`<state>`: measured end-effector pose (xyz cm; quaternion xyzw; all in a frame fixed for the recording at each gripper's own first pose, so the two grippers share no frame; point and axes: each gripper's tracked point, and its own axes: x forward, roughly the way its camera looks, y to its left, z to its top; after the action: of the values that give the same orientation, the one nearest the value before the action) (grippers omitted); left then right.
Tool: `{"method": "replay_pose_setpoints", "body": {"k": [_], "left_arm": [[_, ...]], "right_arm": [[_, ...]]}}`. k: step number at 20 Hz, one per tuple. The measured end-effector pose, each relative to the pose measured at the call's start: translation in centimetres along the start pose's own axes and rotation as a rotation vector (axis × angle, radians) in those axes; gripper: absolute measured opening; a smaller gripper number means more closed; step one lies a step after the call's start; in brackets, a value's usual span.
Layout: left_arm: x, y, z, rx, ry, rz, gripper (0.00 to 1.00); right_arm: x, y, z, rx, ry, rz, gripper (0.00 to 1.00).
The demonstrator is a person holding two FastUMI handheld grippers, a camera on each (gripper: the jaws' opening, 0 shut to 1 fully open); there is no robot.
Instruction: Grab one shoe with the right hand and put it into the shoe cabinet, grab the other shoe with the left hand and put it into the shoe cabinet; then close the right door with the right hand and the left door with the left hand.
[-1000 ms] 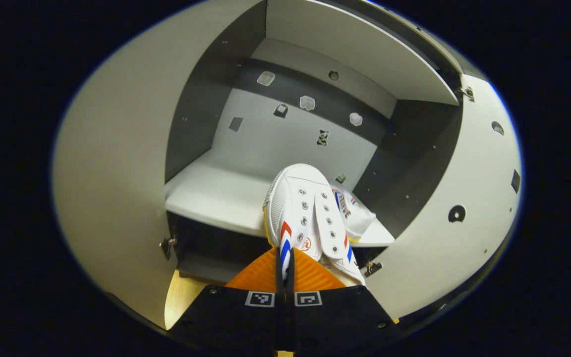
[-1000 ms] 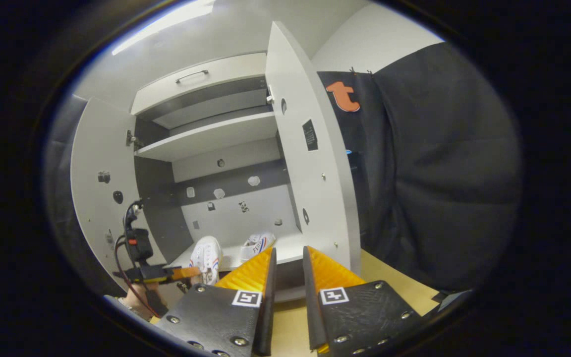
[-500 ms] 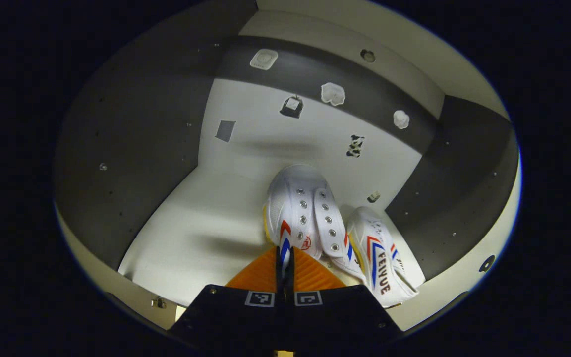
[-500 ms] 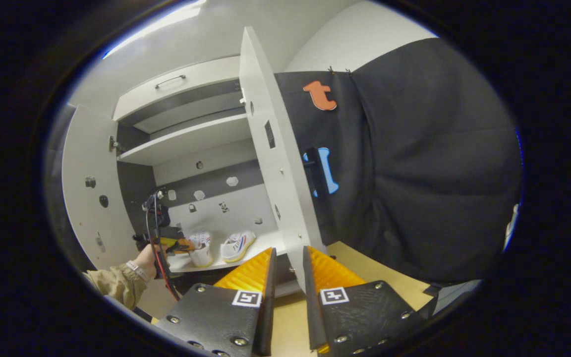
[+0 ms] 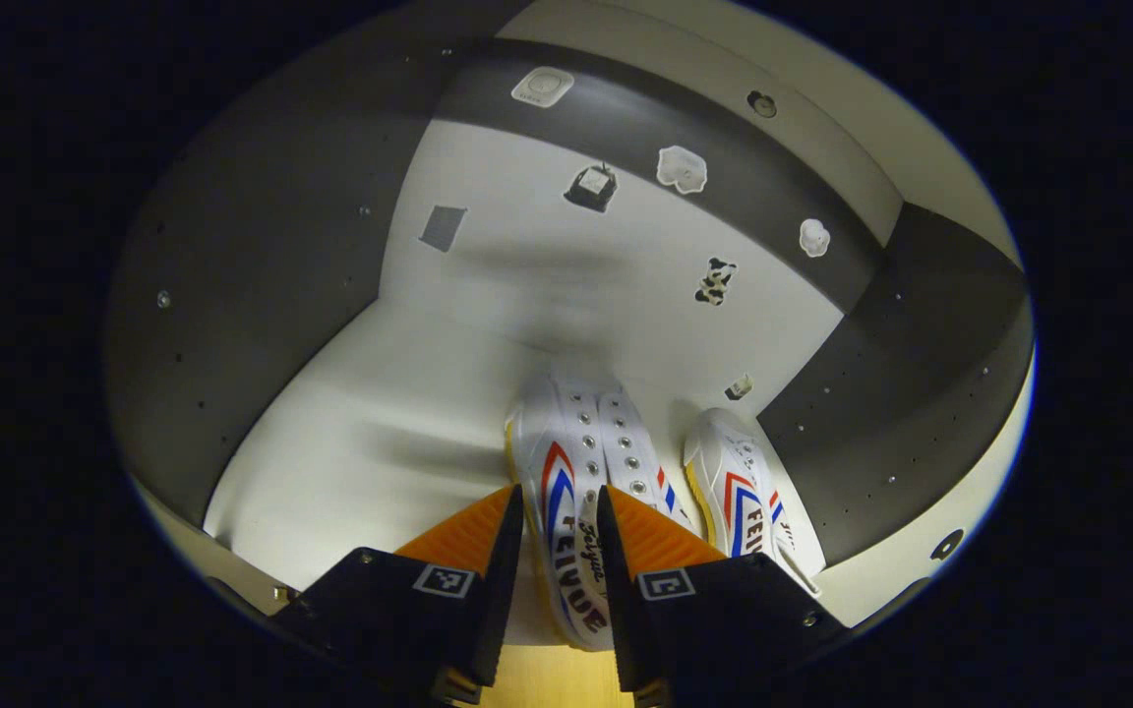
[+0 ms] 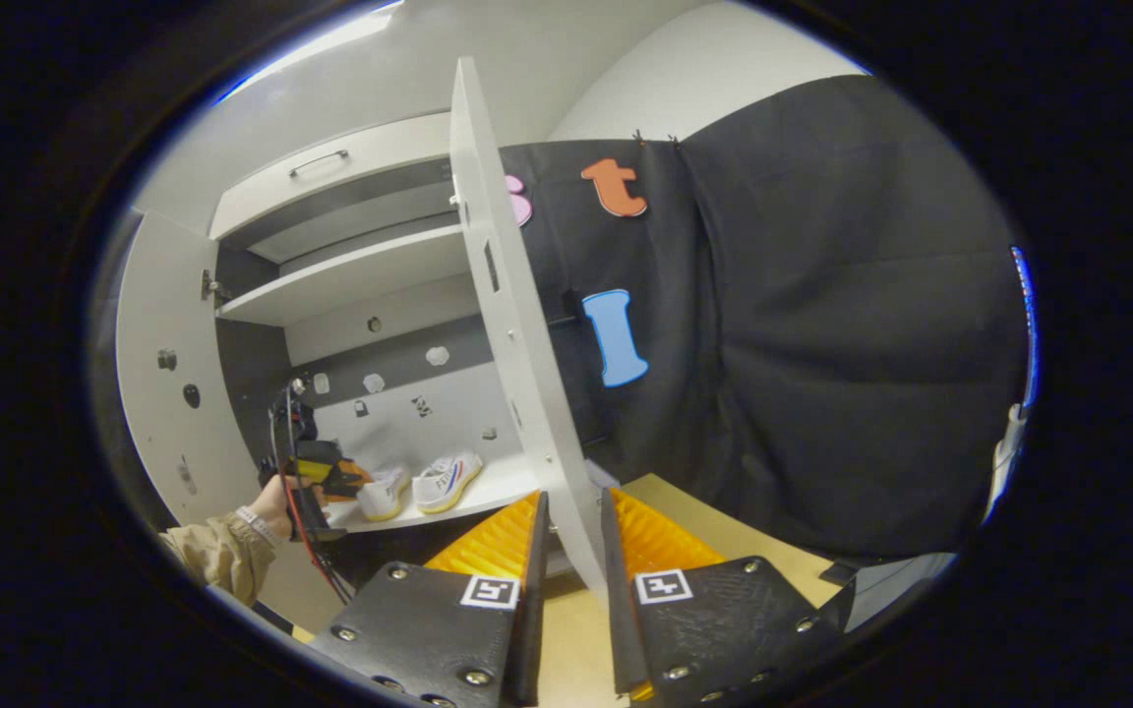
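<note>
White shelf (image 5: 360, 433) inside the cabinet carries both shoes at its right front corner. My left claw (image 5: 559, 511) is open, its fingers straddling the left shoe (image 5: 566, 472) beside the right shoe (image 5: 739, 482). My right claw (image 6: 574, 521) is open astride the right door's (image 6: 517, 334) edge.

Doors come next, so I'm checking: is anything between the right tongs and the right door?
Nothing visible. The right door's edge stands between the open right tongs. Both shoes lie on the shelf, not across the door's path.
</note>
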<state>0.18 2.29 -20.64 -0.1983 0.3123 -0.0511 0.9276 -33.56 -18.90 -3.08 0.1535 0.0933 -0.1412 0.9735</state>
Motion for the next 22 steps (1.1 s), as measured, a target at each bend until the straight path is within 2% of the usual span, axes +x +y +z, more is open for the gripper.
{"method": "replay_pose_setpoints", "body": {"k": [1, 2, 3, 4, 6, 7, 8, 9, 10, 11, 13, 14, 15, 22], "left_arm": [[-0.9, -0.3, 0.6, 0.012, -0.022, -0.004, 0.63], [-1.9, -0.7, 1.2, 0.020, -0.049, -0.013, 0.61], [-3.0, -1.1, 1.7, 0.029, -0.076, -0.022, 0.65], [-4.3, -1.6, 2.1, 0.042, -0.104, -0.033, 0.65], [-5.8, -2.4, 3.2, 0.067, -0.154, -0.067, 0.66], [-6.9, -3.2, 3.4, 0.074, -0.173, -0.089, 0.76], [-8.4, -4.0, 3.7, 0.076, -0.197, -0.110, 0.72], [-9.6, -4.5, 3.9, 0.083, -0.220, -0.127, 0.77], [-10.9, -4.8, 4.1, 0.090, -0.239, -0.140, 0.79], [-12.3, -5.3, 4.2, 0.097, -0.258, -0.152, 0.84], [-15.1, -5.9, 4.4, 0.114, -0.296, -0.167, 0.90], [-16.4, -6.1, 4.5, 0.125, -0.318, -0.173, 0.93], [-17.8, -6.3, 4.5, 0.135, -0.338, -0.177, 0.95], [-27.0, -7.3, 4.2, 0.162, -0.449, -0.208, 0.95]], "right_arm": [[0.3, -0.6, 0.5, -0.009, -0.012, -0.015, 0.29], [0.4, -1.2, 1.1, -0.012, -0.023, -0.016, 0.29], [0.4, -1.7, 1.8, -0.016, -0.032, -0.021, 0.33], [0.8, -2.6, 2.6, -0.028, -0.049, -0.031, 0.45], [1.5, -2.9, 3.8, -0.042, -0.078, -0.015, 0.48], [1.6, -2.9, 4.4, -0.044, -0.084, 0.000, 0.58], [2.4, -2.8, 4.7, -0.045, -0.086, 0.014, 0.68], [2.5, -2.8, 5.2, -0.049, -0.092, 0.027, 0.81], [3.9, -2.7, 5.4, -0.058, -0.095, 0.041, 0.87], [3.7, -2.4, 5.7, -0.068, -0.093, 0.057, 0.98], [4.1, -2.5, 6.0, -0.077, -0.099, 0.071, 0.99], [4.2, -2.9, 6.5, -0.078, -0.105, 0.066, 0.94], [3.9, -3.1, 6.8, -0.075, -0.108, 0.071, 0.98], [5.9, -2.9, 7.2, -0.110, -0.068, 0.149, 0.98]]}}
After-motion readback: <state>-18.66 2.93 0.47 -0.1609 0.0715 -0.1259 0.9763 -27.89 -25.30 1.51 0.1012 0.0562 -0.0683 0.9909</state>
